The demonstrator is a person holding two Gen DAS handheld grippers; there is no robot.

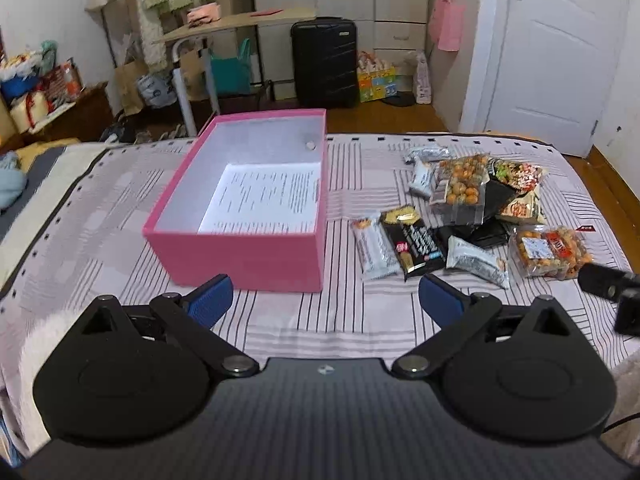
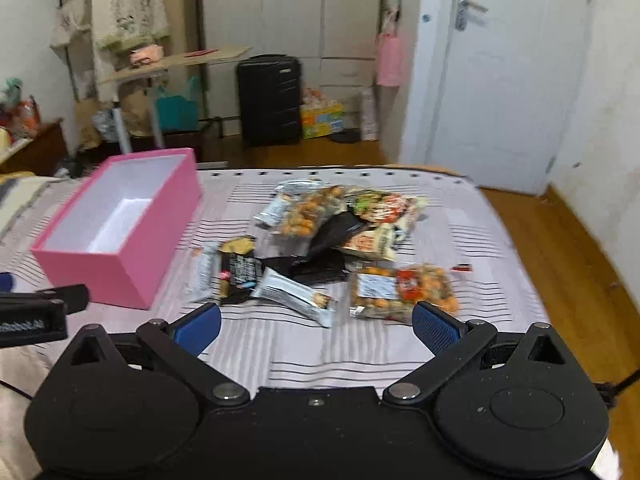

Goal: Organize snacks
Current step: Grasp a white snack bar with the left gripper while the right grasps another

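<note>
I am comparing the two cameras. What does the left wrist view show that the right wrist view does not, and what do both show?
Only the left wrist view: a printed sheet on the floor of the pink box, and the right hand-held gripper's tip at its right edge.

Only the right wrist view: the bare wooden floor right of the bed, and the left hand-held gripper's body at its left edge.

Both: the pink box, the snack pile right of it on the striped bedsheet, the black suitcase, the white door.
</note>
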